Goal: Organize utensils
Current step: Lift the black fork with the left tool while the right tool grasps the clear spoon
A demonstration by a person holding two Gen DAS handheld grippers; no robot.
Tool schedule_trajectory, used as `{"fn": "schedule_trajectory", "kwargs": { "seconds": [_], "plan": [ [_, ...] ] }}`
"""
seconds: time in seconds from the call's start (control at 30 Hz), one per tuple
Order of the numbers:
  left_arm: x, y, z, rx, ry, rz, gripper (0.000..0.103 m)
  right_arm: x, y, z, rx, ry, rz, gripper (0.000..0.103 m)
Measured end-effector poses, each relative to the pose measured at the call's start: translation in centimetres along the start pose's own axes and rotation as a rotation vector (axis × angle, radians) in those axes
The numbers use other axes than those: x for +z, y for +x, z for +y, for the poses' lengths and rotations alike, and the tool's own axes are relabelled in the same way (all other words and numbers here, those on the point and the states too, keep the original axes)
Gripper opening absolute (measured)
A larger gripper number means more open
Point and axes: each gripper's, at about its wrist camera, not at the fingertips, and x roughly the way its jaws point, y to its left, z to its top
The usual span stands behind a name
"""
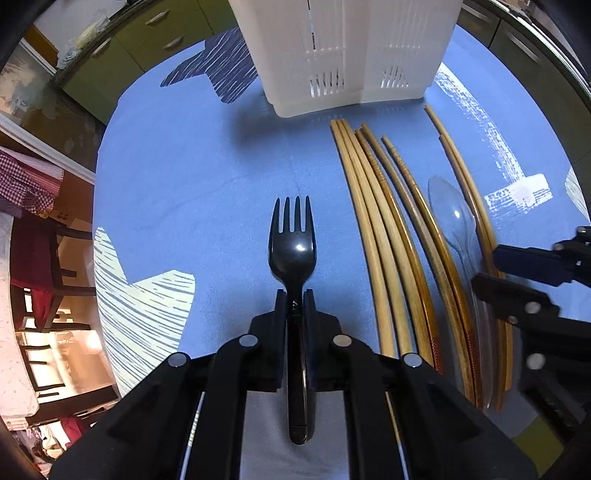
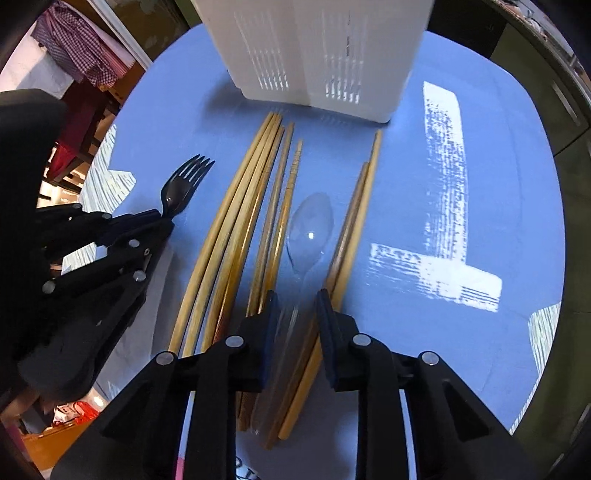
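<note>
Firstly, left wrist view. Left gripper (image 1: 294, 295) pointing steeply down, jaws narrow and clamped on the neck of a black fork (image 1: 291, 251). Fork's long axis along the fingers, tines away from the camera toward the white basket (image 1: 343, 55), handle running back between the jaws. Just right of the fork: a row of wooden chopsticks (image 1: 373, 229) lying lengthwise, tips toward the basket, roughly parallel to the fork. Clear spoon (image 1: 452, 214) lying among the right-hand chopsticks, bowl toward the basket. Right gripper (image 1: 491, 266) entering from the right edge over the spoon's handle, blurred. Nothing between fork tines and basket. Underneath, a blue cloth (image 1: 207, 192) with pale and dark brushed patches. Green cabinets (image 1: 147, 33) behind, a dark chair (image 1: 40, 258) and checked fabric (image 1: 26, 181) at left.

Next, right wrist view. Right gripper (image 2: 297, 299) also pointing steeply down, jaws set narrow but apart, either side of the clear spoon's handle (handle blurred and see-through, contact with the pads not readable). Spoon on the cloth, long axis along the fingers, bowl up and toward the basket. Chopsticks close on both sides, a pair touching or nearly touching the right finger, crowding the grip. Left gripper with the fork at far left, well apart from the spoon, tines angled toward the basket.
</note>
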Motion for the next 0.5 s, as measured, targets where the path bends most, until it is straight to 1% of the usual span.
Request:
{"fn": "schedule_trajectory", "kwargs": {
  "seconds": [0.2, 0.33, 0.47, 0.5],
  "plan": [
    [-0.1, 0.3, 0.7, -0.025, -0.001, 0.001, 0.009, 0.7, 0.6, 0.6, -0.041, 0.017, 0.013, 0.022],
    [-0.2, 0.4, 1.1, -0.047, -0.005, -0.004, 0.009, 0.7, 1.2, 0.9, -0.066, 0.029, 0.028, 0.014],
    [0.2, 0.9, 2.0, -0.066, -0.007, -0.002, 0.009, 0.7, 1.0, 1.0, -0.059, 0.043, 0.032, 0.014],
    [0.3, 0.9, 2.0, -0.062, -0.004, -0.003, 0.009, 0.8, 1.0, 1.1, -0.055, 0.047, 0.034, 0.017]
  ]
}}
